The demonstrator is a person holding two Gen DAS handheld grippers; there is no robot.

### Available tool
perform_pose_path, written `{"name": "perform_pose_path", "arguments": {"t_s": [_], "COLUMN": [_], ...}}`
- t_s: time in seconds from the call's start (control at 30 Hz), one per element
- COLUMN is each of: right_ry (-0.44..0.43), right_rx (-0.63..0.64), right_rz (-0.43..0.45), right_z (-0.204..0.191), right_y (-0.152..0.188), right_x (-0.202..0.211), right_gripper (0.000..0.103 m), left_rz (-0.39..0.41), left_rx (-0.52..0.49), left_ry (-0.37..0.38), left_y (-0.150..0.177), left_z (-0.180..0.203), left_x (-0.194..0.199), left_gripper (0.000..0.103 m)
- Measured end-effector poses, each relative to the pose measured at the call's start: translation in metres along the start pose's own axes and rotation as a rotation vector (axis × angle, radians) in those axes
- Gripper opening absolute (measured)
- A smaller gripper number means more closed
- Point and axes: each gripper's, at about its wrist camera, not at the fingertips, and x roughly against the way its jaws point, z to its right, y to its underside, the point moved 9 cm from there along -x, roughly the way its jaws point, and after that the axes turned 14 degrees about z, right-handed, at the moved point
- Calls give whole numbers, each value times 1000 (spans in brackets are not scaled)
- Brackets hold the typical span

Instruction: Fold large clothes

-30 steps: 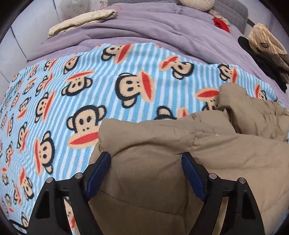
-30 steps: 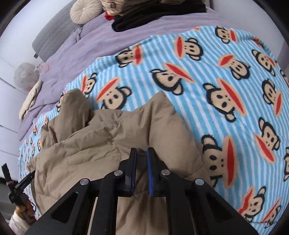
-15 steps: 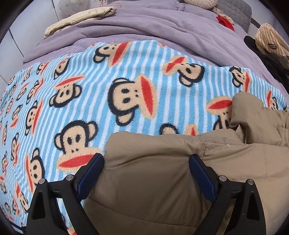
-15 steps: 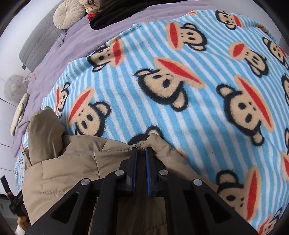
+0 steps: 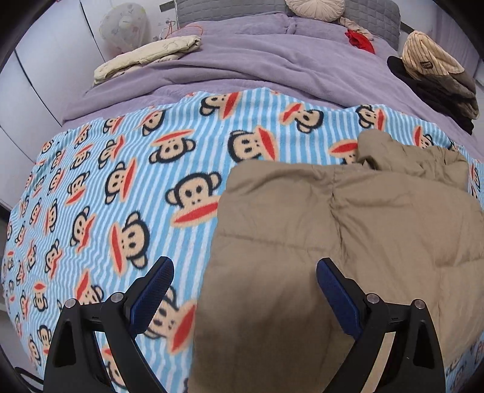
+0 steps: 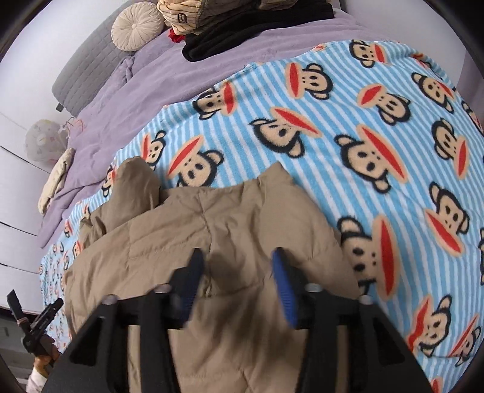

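Note:
A tan quilted jacket [image 5: 348, 229] lies folded on a blue striped blanket with monkey faces [image 5: 127, 187]. My left gripper [image 5: 245, 281] hangs open above the jacket's left edge, with nothing gripped between its blue pads. In the right wrist view the same jacket [image 6: 230, 229] spreads under my right gripper [image 6: 237, 266], whose jaws are opening above the cloth, pads off the fabric. A bunched sleeve [image 6: 133, 187] sticks up at the jacket's far left. The other gripper [image 6: 33, 320], held by a hand, shows at the lower left edge.
A purple duvet [image 5: 257, 63] covers the far half of the bed. On it lie a folded cream garment [image 5: 145, 57], a round cushion [image 6: 136, 27], a red item [image 5: 360, 39] and a pile of striped and dark clothes [image 5: 435, 72]. A white wall panel [image 5: 36, 99] runs along the left.
My right gripper has let go of the jacket's corner and its jaws have spread apart. Both grippers have risen away from the jacket, which now lies flatter on the blanket.

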Motion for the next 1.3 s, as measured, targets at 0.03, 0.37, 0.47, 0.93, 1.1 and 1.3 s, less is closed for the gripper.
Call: {"name": "perform_pose_path", "arguments": {"t_s": [0.03,0.37,0.47,0.93,1.1,1.3], "right_ry": [-4,-59,-57,-79,-112,-139], "right_rx": [-2,-68,-71,-121,-140,-228], "right_rz": [-5,-58,-73,-135,-139,-186], "right_z": [0,-6,-6,-9,-10,-7], "right_y": [8,77,92,137,145,163], "right_x": [6,59,69,83,82,74], "right_gripper": [67,75,78,101,103,103], "left_rz": [-17,-106,-86,-90,-133,-162], "left_rx": [3,28,43,-1,21,48], "left_ry": [4,73,87,70,75,27], "left_y": [10,71,73,92,106,116], "left_z": [1,30,34,44,42,30], "left_x": [5,44,59,80,76,68], "left_gripper": [97,97,99,103,103,103]}}
